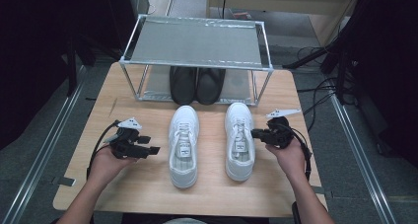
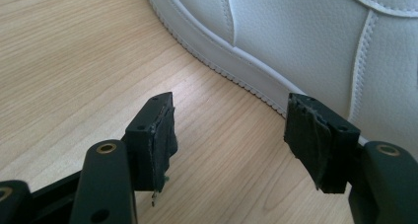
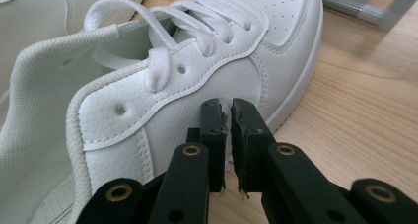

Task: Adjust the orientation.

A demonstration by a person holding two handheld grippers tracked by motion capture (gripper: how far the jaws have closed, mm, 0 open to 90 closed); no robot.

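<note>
Two white sneakers lie side by side on the wooden table (image 1: 138,184), toes pointing away from me. My left gripper (image 1: 153,146) rests on the table left of the left sneaker (image 1: 184,145) and points at its side. In the left gripper view this gripper (image 2: 229,135) is open, nothing between its fingers, with the sneaker's sole edge (image 2: 236,61) just beyond the tips. My right gripper (image 1: 255,133) sits at the outer side of the right sneaker (image 1: 240,140). In the right gripper view its jaws (image 3: 229,115) are shut on nothing, tips close to the sneaker's side panel (image 3: 148,105).
A metal-framed rack (image 1: 192,63) stands at the far side of the table, with a pair of black shoes (image 1: 196,85) on its lower shelf just behind the sneakers' toes. Bare wood lies near the front edge. Cables trail on the floor (image 1: 320,95) to the right.
</note>
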